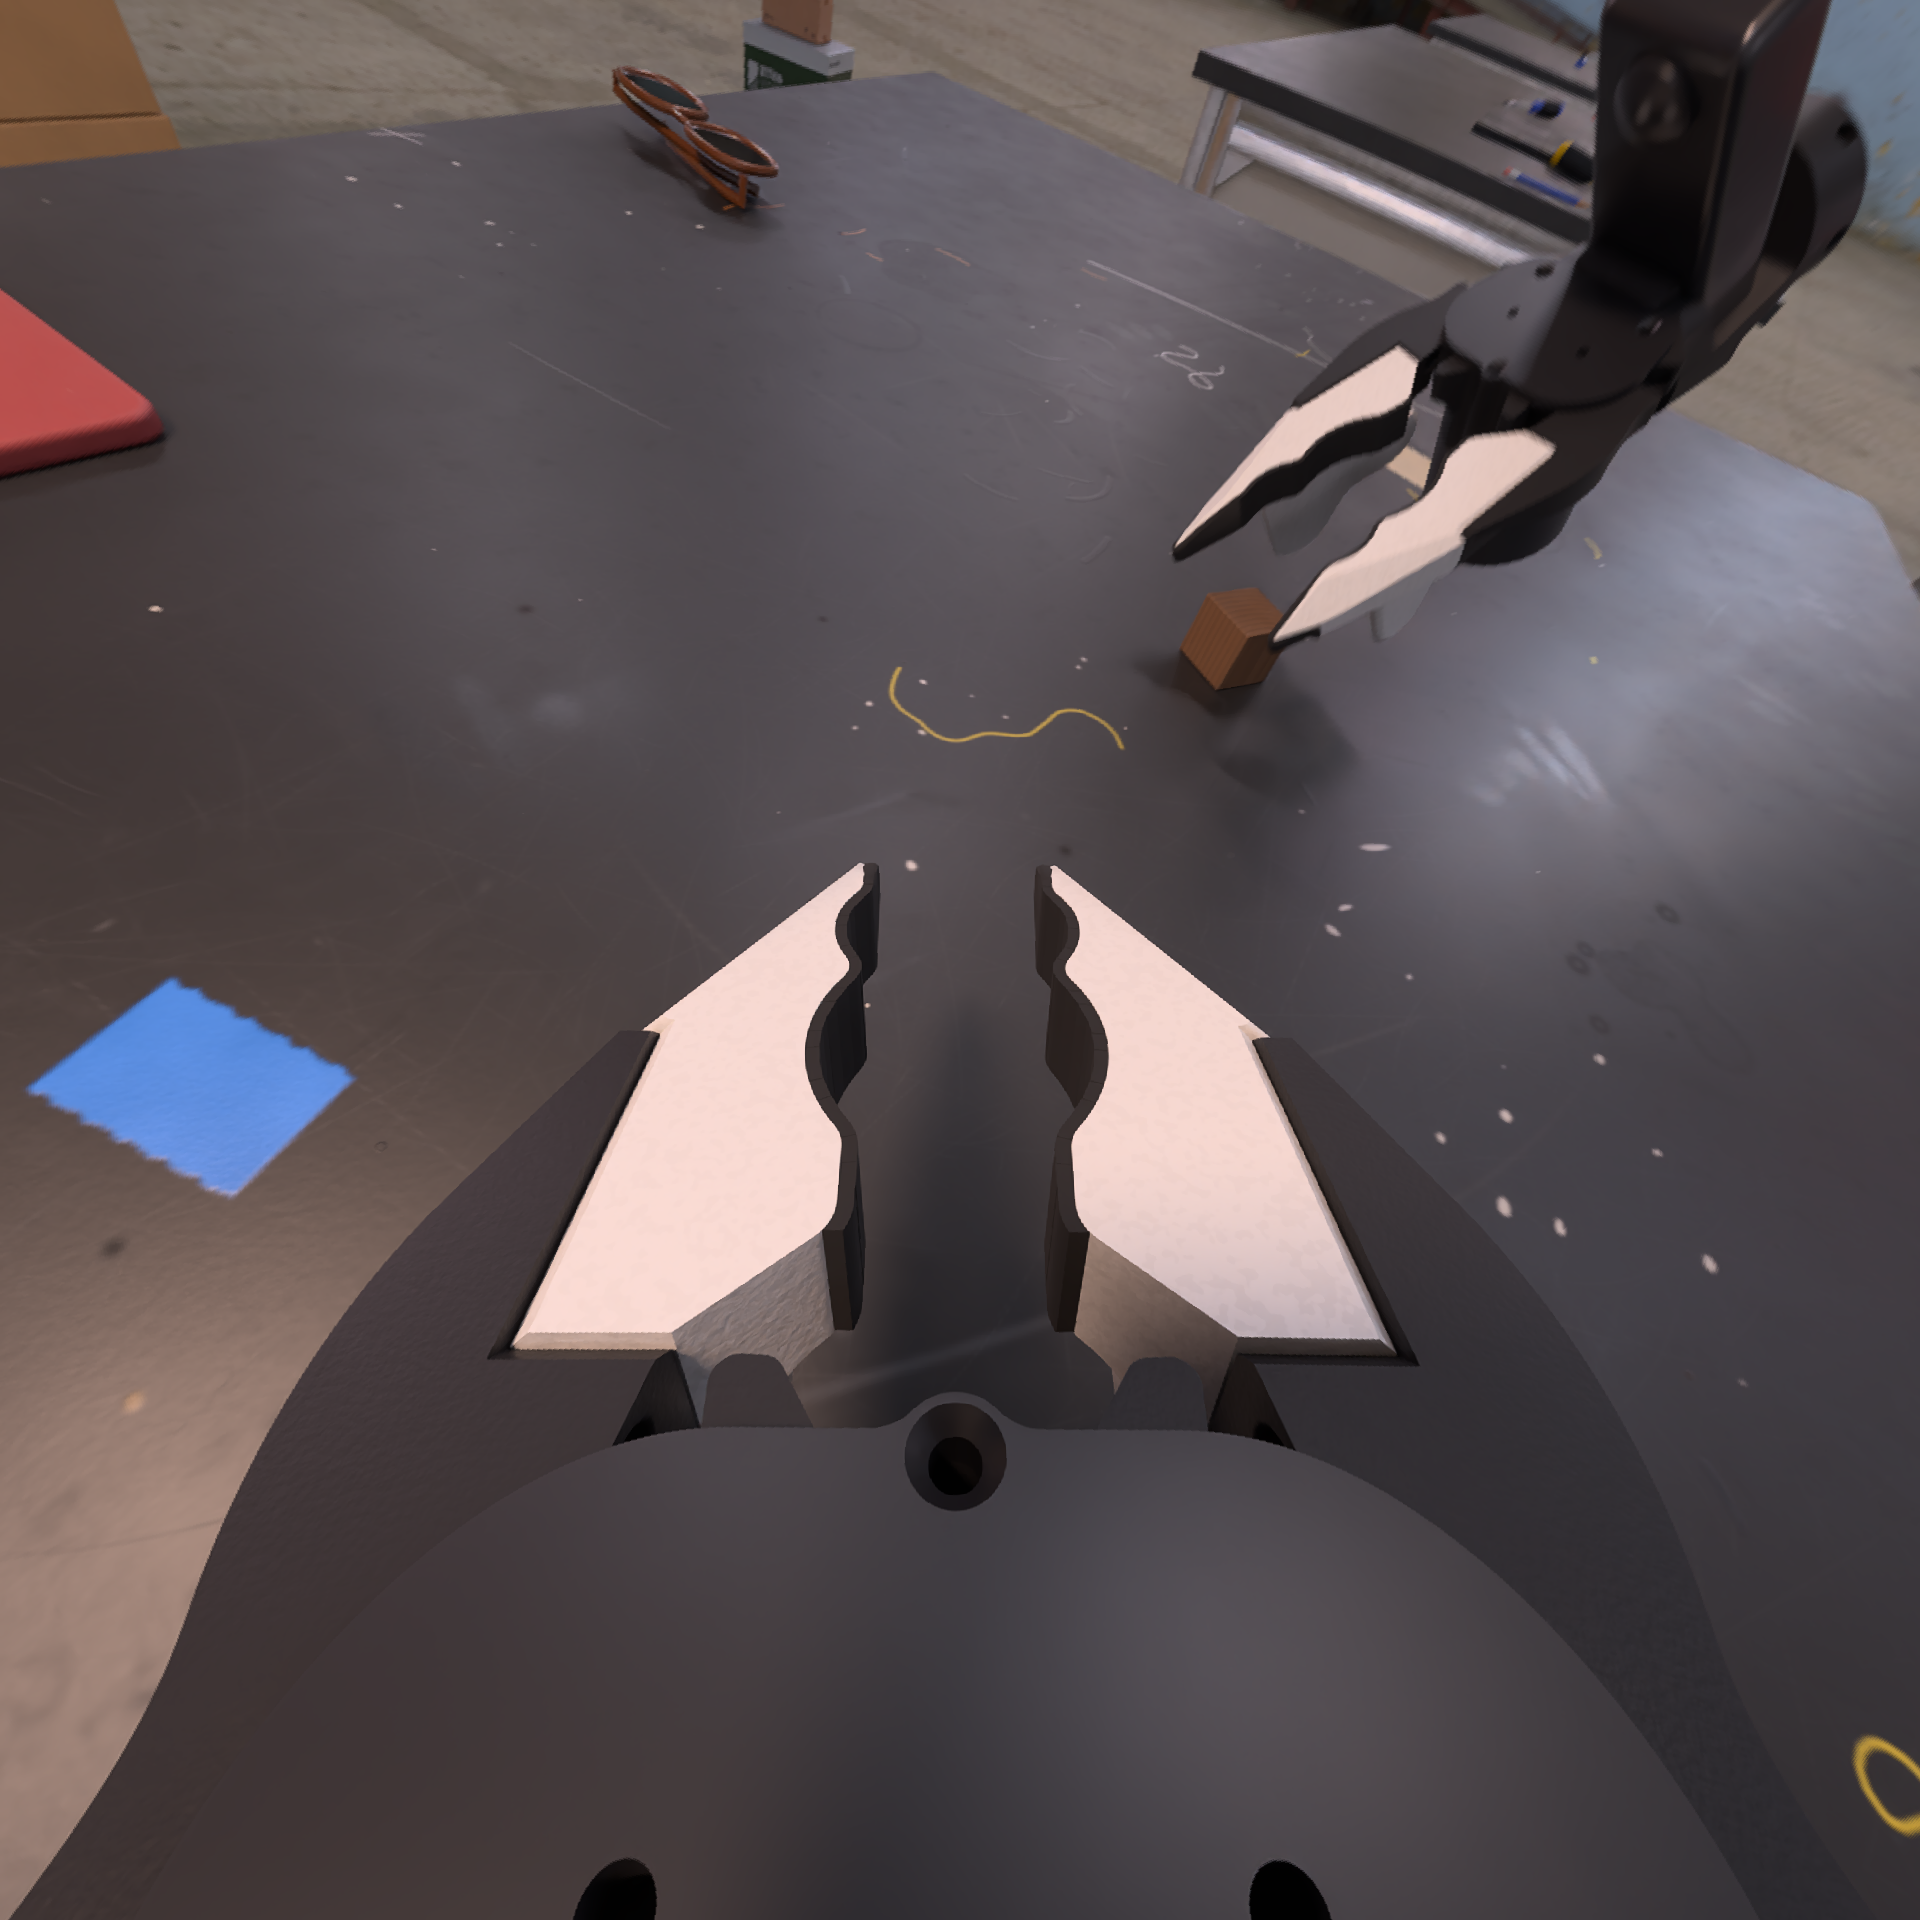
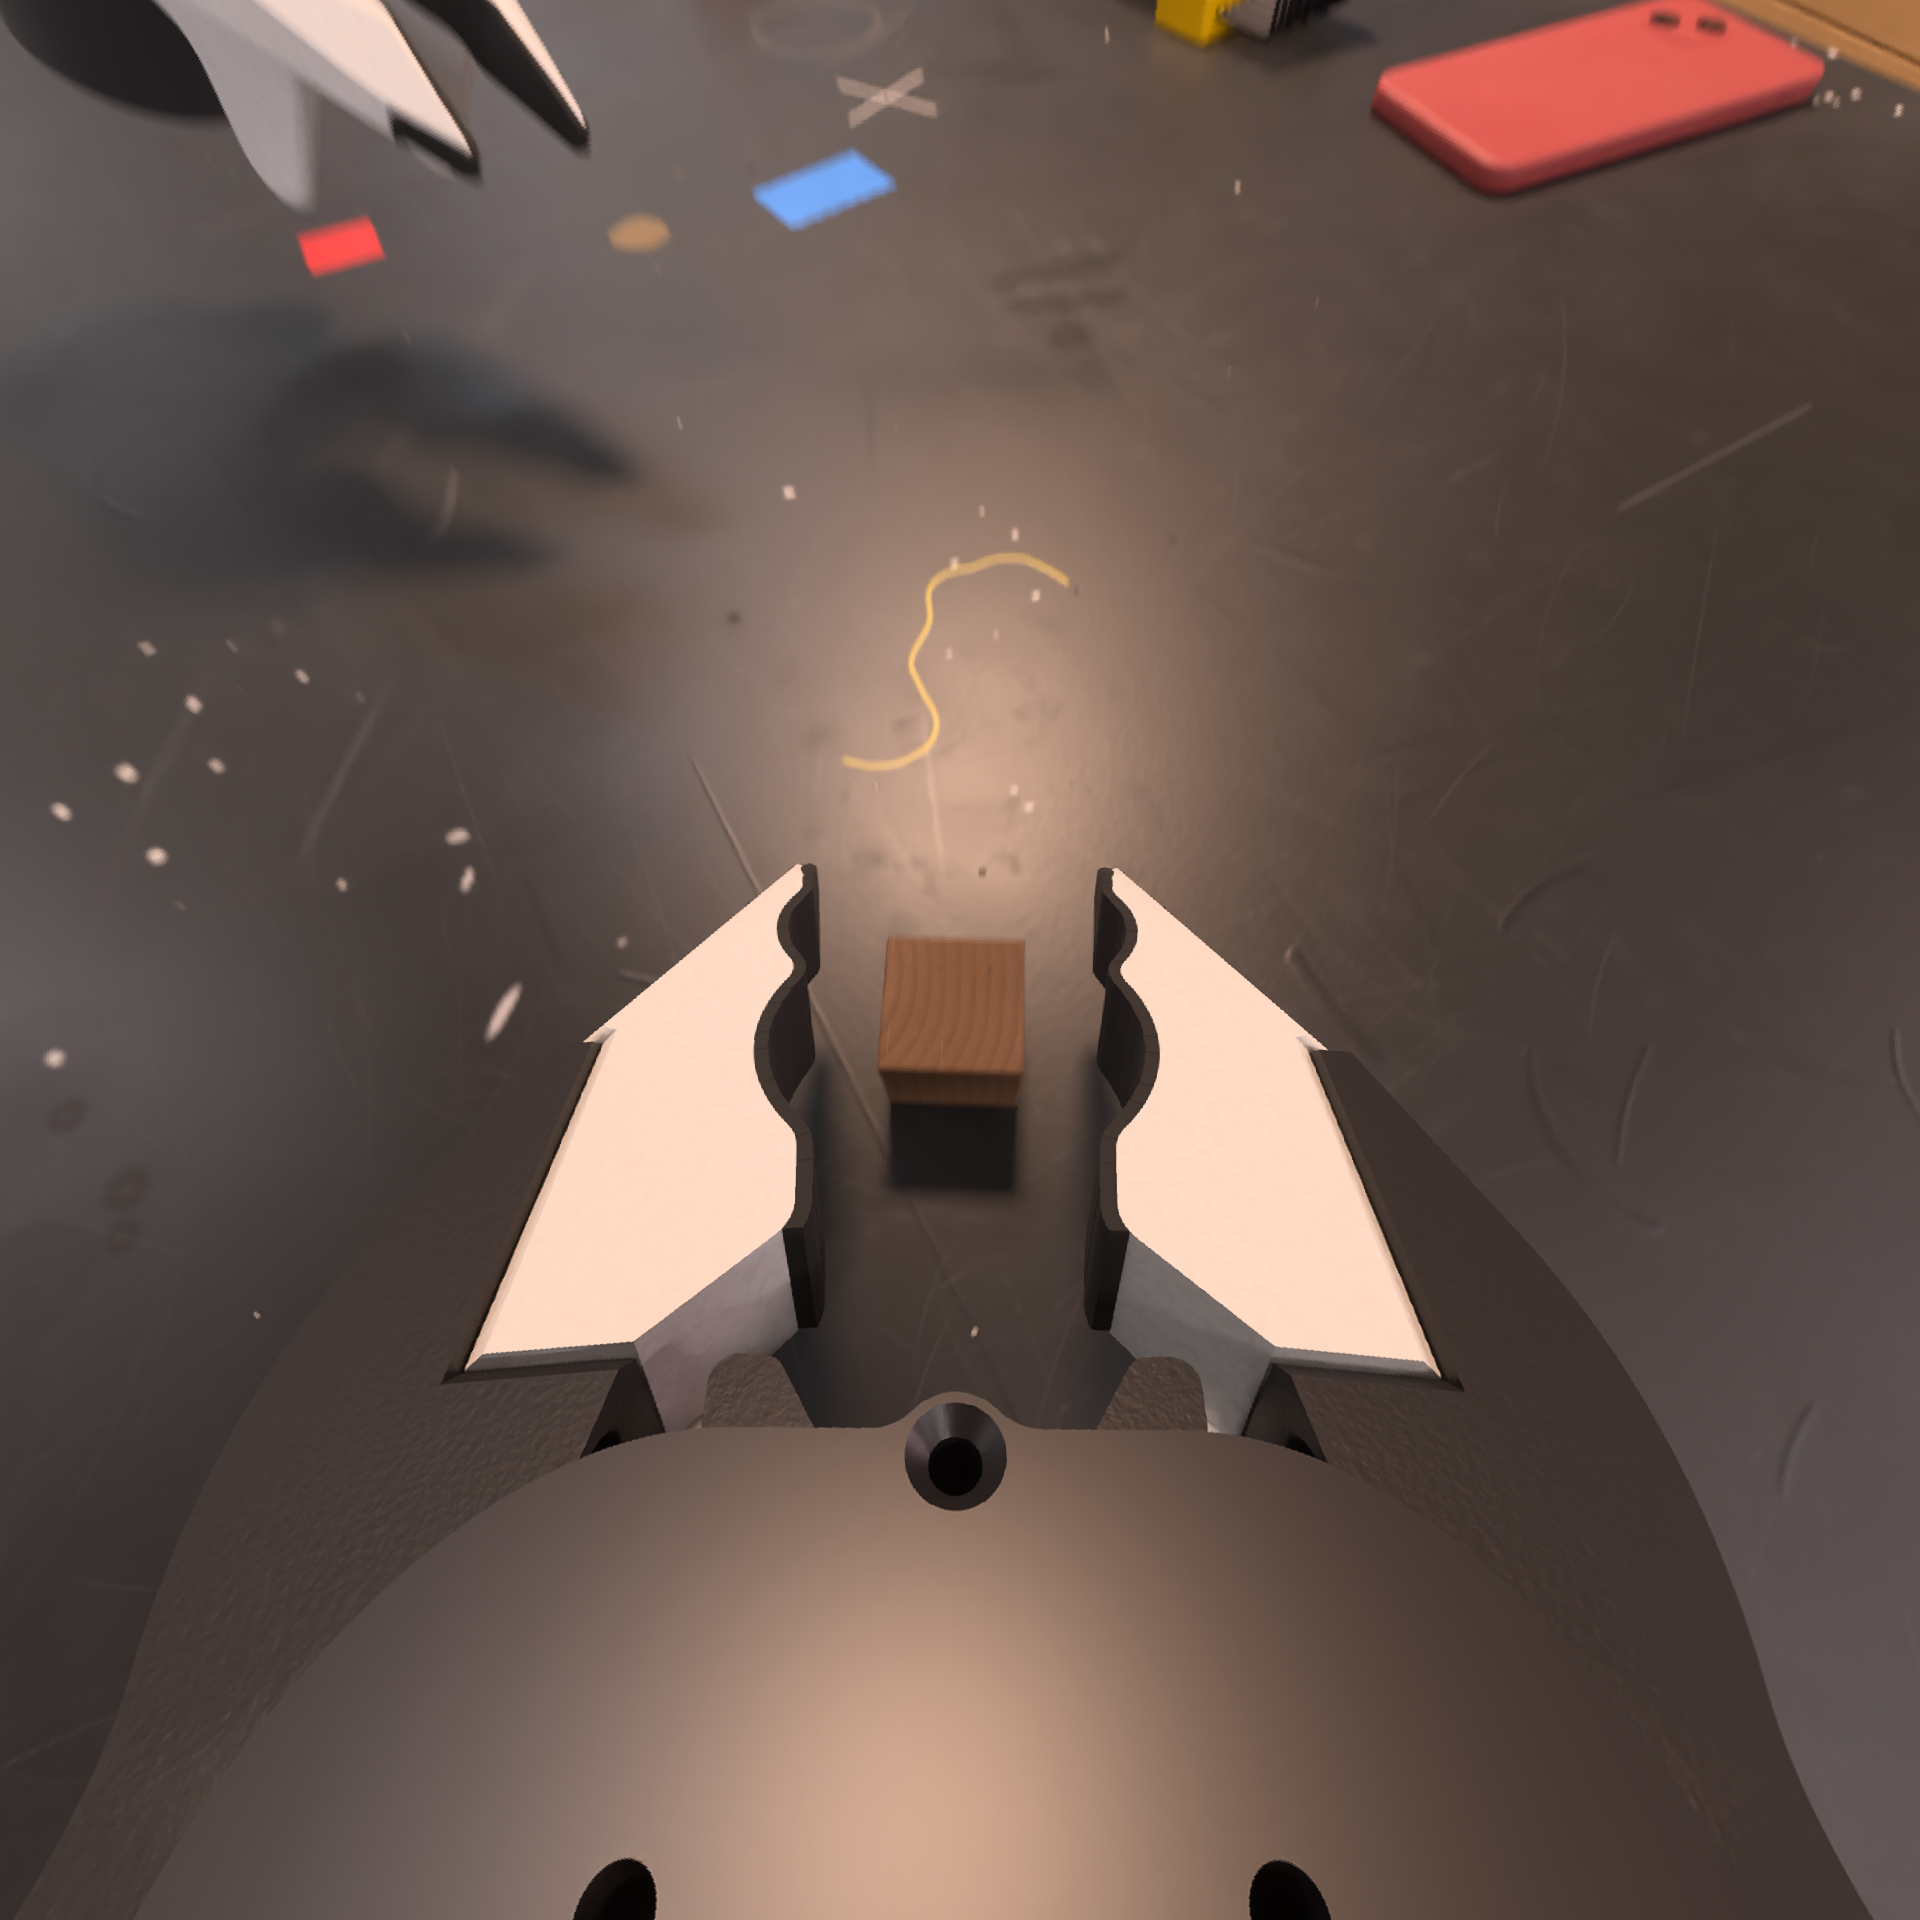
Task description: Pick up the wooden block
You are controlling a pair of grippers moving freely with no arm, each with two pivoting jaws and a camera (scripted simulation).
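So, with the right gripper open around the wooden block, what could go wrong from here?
1. The right gripper is open around the wooden block, touching neither side; closing off-centre may push or turn it.
2. In the left wrist view one fingertip is low beside the block; descending further may knock it or hit the table.
3. The small block may slip on lifting.
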